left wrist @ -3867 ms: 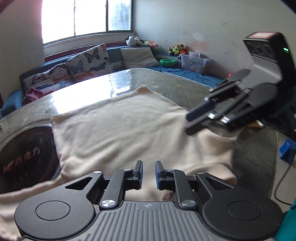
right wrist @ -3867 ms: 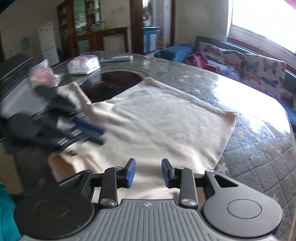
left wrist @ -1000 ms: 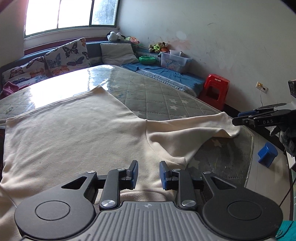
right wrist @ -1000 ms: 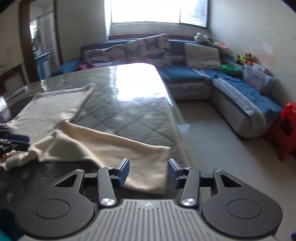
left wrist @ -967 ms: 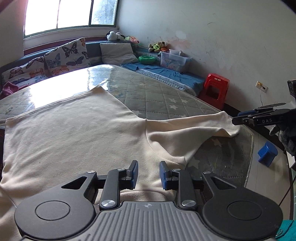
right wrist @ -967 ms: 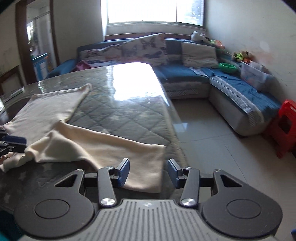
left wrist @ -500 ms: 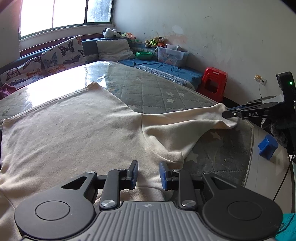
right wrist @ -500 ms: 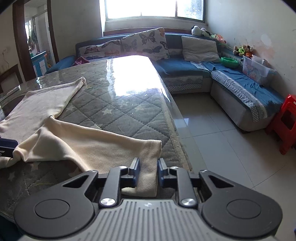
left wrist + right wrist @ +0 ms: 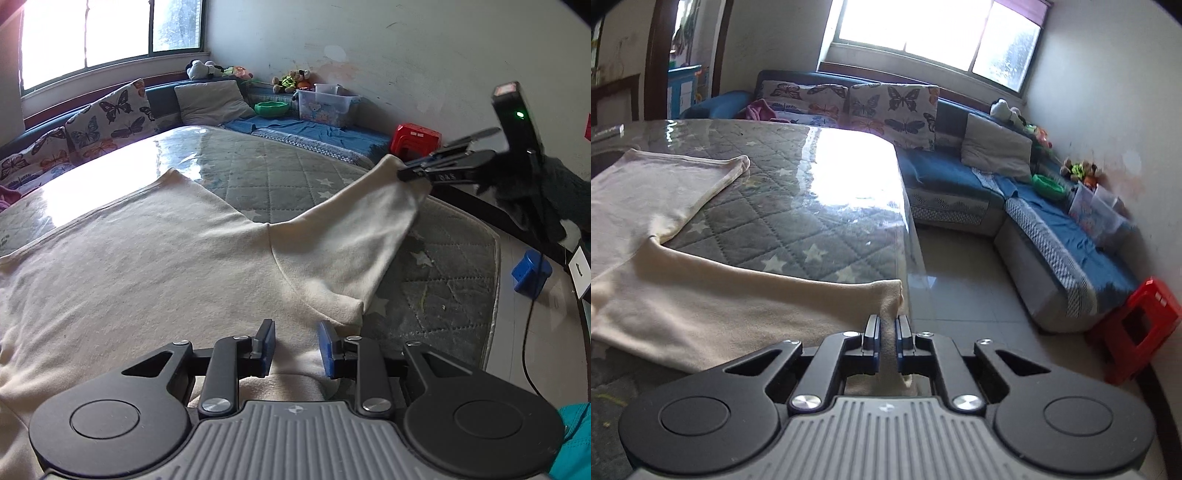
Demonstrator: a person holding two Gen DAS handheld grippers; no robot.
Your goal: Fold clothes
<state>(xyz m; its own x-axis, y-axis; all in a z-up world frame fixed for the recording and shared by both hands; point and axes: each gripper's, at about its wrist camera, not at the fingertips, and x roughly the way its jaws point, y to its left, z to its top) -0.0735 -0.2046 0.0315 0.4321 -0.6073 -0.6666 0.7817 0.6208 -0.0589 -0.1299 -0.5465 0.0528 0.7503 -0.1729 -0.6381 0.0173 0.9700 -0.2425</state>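
A cream long-sleeved shirt lies spread on the grey quilted table. My left gripper sits low on the shirt near the shoulder, its jaws partly apart with a bunched fold of cloth gripped between them. The shirt's sleeve stretches to the right, its end lifted off the table. My right gripper is closing the last bit, its pads pressing on the sleeve's cuff edge. The left wrist view shows the right gripper holding that cuff up.
The table's right edge drops to a tiled floor. A blue corner sofa with butterfly cushions runs behind and to the right. A red stool, a blue block and a cable lie on the floor.
My right gripper shut on the sleeve's cuff, raised it off the table and carried it towards the shirt's body. The left gripper stayed put on the shirt.
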